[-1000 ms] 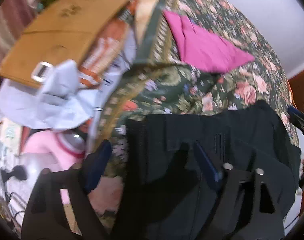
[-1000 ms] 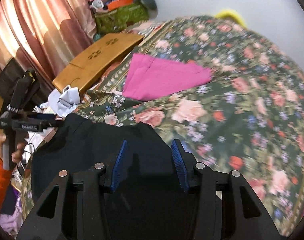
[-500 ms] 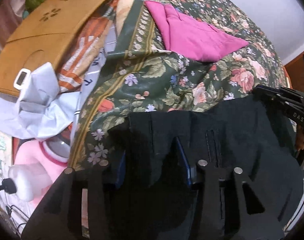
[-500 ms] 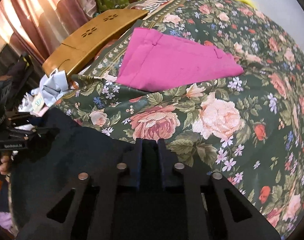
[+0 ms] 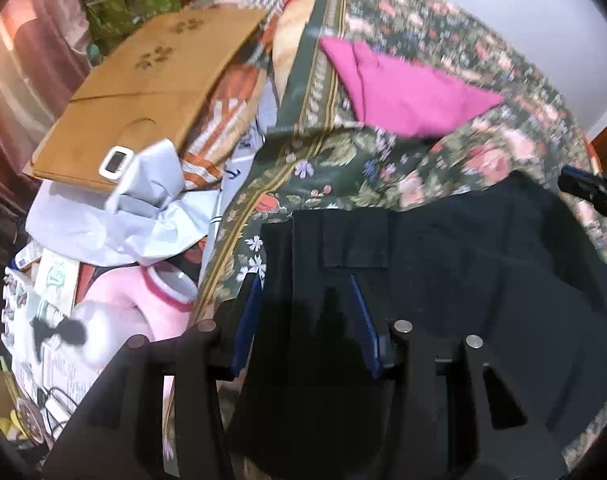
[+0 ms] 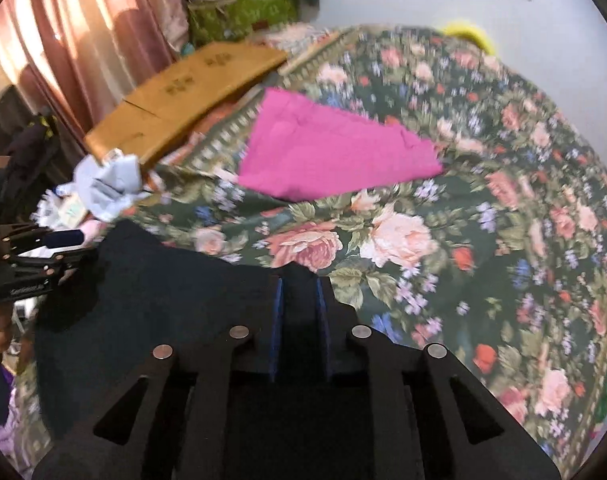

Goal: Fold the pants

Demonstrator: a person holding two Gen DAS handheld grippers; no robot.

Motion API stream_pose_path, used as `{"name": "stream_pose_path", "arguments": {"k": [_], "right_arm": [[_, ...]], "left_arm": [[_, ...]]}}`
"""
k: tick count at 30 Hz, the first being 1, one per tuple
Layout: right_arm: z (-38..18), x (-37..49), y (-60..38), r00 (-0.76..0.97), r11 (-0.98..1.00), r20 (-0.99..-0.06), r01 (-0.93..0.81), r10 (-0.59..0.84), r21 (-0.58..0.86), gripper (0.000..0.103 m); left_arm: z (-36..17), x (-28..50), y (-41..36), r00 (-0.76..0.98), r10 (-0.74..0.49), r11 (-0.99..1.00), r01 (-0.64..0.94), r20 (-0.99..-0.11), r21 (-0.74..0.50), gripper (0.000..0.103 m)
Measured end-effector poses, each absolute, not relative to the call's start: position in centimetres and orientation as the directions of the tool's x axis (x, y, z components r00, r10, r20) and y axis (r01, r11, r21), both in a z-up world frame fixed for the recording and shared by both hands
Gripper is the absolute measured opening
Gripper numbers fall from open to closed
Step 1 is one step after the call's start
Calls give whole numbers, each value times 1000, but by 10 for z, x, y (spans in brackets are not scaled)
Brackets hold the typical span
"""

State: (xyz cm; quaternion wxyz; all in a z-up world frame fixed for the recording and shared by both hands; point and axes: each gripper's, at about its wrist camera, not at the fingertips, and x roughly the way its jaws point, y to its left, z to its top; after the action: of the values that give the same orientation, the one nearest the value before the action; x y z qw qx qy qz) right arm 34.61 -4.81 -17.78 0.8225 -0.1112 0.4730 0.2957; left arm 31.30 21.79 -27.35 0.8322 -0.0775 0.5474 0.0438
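The left gripper (image 5: 303, 312) was clamped on the black pants (image 5: 443, 264) at the waistband's 9 o'clock corner, the right gripper (image 6: 299, 300) was opening around the 3 o'clock corner; on the floral bedspread (image 6: 483, 200), both corners were best lifted level.

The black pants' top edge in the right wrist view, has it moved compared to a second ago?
Yes. The black pants edge between the right gripper fingers now sits farther up the floral bedspread, nearer the folded pink garment.
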Motion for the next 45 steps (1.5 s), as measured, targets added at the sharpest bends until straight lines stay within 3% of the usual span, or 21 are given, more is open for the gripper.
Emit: {"name": "stream_pose_path", "arguments": {"k": [2,7,12,22,26,32,34,37,39,45], "right_arm": [[-165,331,-58,392,794,-830,-600,396,95,27],[-142,289,-85,419,782,-804,-617,421,88,35],[-140,246,-113,450,793,-785,-603,426,85,44],[-182,195,-139,405,804,-827,-588,390,91,45],[-187,183,-149,416,817,-812,-563,409,123,46],[-191,177,-152,411,823,-804,-544,430,162,46],[-191,175,-151,419,824,-802,-546,425,152,46],[-192,175,-152,414,825,-801,-541,432,165,46],[-192,175,-153,410,825,-802,-539,434,171,46],[-186,181,-154,362,816,-822,-544,439,196,46]], "left_arm": [[-258,299,218,423,-28,980,-168,-905,-109,49],[-225,265,214,483,-45,969,-190,-875,-155,73],[-217,235,211,482,-66,954,-225,-874,-196,78],[-263,204,194,376,-219,900,-279,-900,-336,79],[-279,205,189,351,-330,842,-309,-876,-441,79],[-289,219,198,362,-385,777,-369,-849,-510,79],[-294,224,203,364,-398,760,-384,-842,-524,75],[-299,231,206,348,-349,779,-408,-870,-476,46],[-298,232,205,340,-268,817,-415,-901,-400,17],[-266,215,200,457,-107,885,-360,-883,-294,13]]}}
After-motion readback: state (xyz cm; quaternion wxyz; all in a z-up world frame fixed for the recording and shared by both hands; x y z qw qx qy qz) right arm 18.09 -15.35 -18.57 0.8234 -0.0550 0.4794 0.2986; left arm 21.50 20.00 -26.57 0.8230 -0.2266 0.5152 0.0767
